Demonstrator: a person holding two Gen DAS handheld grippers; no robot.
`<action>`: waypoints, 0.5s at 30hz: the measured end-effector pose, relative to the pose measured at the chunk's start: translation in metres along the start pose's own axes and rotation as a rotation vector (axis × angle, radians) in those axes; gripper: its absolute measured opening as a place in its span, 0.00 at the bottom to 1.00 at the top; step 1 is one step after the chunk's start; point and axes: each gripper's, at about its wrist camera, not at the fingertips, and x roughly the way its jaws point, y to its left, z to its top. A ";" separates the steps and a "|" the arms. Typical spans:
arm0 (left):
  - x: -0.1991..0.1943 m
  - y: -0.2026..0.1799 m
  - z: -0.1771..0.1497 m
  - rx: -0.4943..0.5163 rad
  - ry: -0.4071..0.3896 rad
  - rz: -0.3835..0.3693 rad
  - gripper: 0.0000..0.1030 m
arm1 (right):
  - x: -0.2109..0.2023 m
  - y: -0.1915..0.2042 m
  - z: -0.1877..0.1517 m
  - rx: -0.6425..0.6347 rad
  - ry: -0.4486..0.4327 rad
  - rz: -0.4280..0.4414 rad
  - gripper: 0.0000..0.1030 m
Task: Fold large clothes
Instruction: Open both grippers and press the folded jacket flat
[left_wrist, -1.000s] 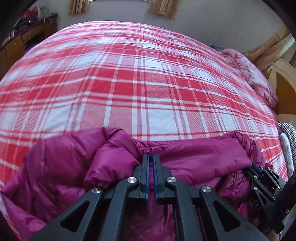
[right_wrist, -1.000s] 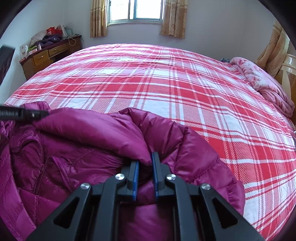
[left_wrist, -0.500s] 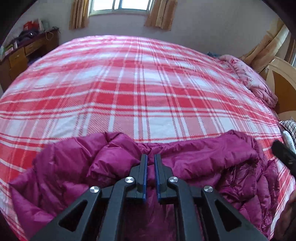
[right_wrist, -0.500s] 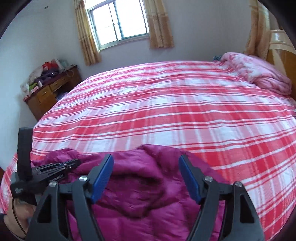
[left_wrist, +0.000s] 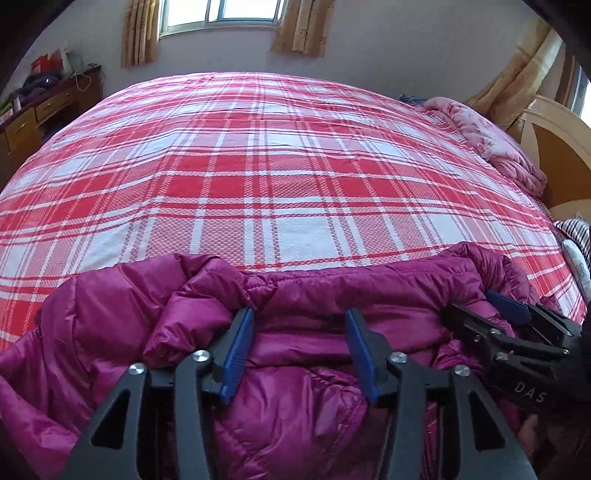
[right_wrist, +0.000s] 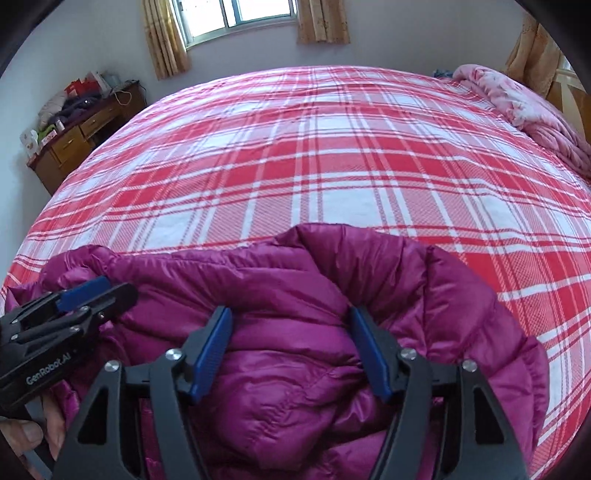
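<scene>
Over on the left a wooden desk stands against the wall, cluttered on top, with a curtained window further along the back wall. The red-and-white plaid bedspread fills the middle, and at its near edge lies the magenta puffer jacket, bunched up and folded over on itself. The left gripper sits low over the jacket's left half, jaws spread wide, blue pads showing on both sides and nothing pinched between them; a raised ridge of quilted fabric runs just ahead of the fingertips. Next along, the right gripper is likewise parted wide, gripping nothing, with a swell of jacket lying in the gap between its fingers and a folded lip of fabric just beyond their tips. Each tool shows in the other's view, hovering close beside its partner above the jacket. Far right, a crumpled pink floral quilt is heaped at the head of the bed, by the wooden headboard.
</scene>
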 end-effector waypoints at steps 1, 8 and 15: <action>0.000 -0.003 0.000 0.012 0.000 0.005 0.59 | 0.001 0.003 0.000 -0.014 -0.002 -0.014 0.70; 0.005 -0.008 0.000 0.039 -0.003 0.023 0.64 | 0.006 0.006 -0.001 -0.030 -0.002 -0.048 0.70; 0.006 -0.010 0.000 0.050 -0.006 0.036 0.65 | 0.008 0.007 -0.001 -0.035 -0.002 -0.057 0.70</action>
